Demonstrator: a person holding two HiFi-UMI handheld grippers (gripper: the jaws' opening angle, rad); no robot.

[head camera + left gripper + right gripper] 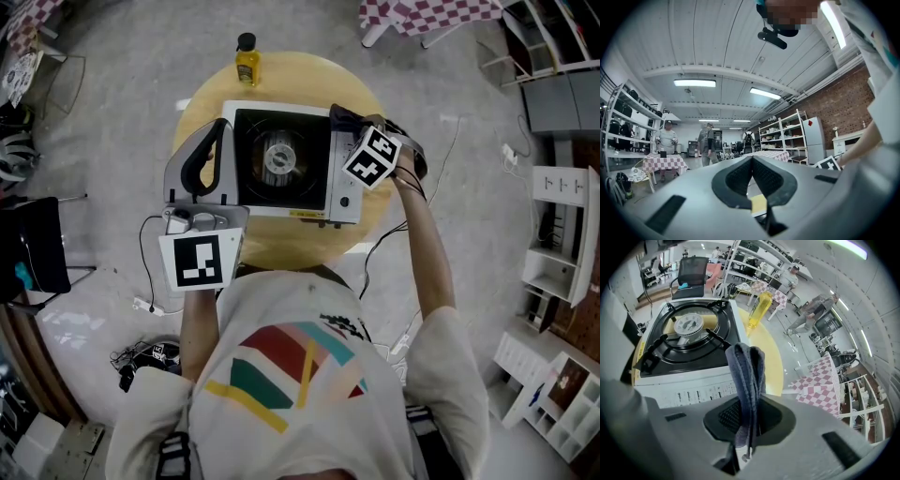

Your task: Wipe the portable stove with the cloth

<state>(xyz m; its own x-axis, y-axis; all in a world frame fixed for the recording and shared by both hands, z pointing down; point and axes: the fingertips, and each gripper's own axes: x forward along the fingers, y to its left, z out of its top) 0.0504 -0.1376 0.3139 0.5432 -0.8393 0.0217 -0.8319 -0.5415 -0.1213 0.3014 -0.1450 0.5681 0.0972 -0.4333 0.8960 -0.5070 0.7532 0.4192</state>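
Observation:
The portable stove [281,159], white with a black top and round burner, sits on a round yellow table [281,248]. My right gripper [342,117] hovers over the stove's right rear corner, shut on a blue-grey cloth [746,366] that stands up between its jaws. In the right gripper view the stove [689,338] lies just ahead of the right gripper [749,401]. My left gripper [219,129] lies along the stove's left side. In its own view the left gripper [752,161] points up at the room, its jaws closed with nothing between them.
A yellow bottle [247,61] stands at the table's far edge, also in the right gripper view as the bottle [759,310]. A black chair [37,244] is on the left, cables [141,352] lie on the floor, white shelves [562,244] stand right. People [708,143] walk among checkered tables.

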